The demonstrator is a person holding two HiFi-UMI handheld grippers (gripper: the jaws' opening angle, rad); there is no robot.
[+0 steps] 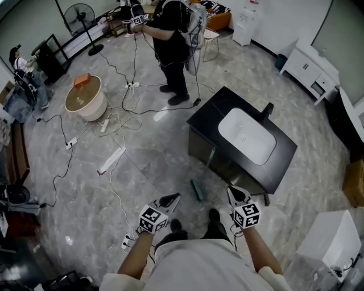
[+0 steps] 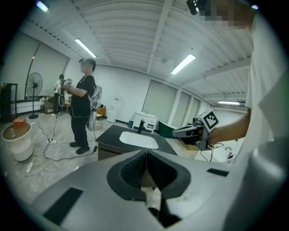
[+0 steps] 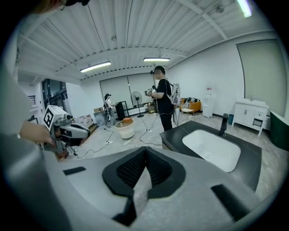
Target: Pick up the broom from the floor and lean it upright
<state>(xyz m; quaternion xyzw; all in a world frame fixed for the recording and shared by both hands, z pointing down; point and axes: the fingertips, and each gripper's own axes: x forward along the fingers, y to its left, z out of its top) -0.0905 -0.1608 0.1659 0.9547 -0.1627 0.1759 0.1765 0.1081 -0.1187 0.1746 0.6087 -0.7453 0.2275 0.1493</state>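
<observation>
Two grippers, jaws together: left, right.

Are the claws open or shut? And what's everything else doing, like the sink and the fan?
left claw: shut, nothing in it
right claw: shut, nothing in it
sink: empty
fan: standing upright; can't tell if it's spinning
round tub: upright, orange thing on top
green bar: lying flat on the floor beside the cabinet
</observation>
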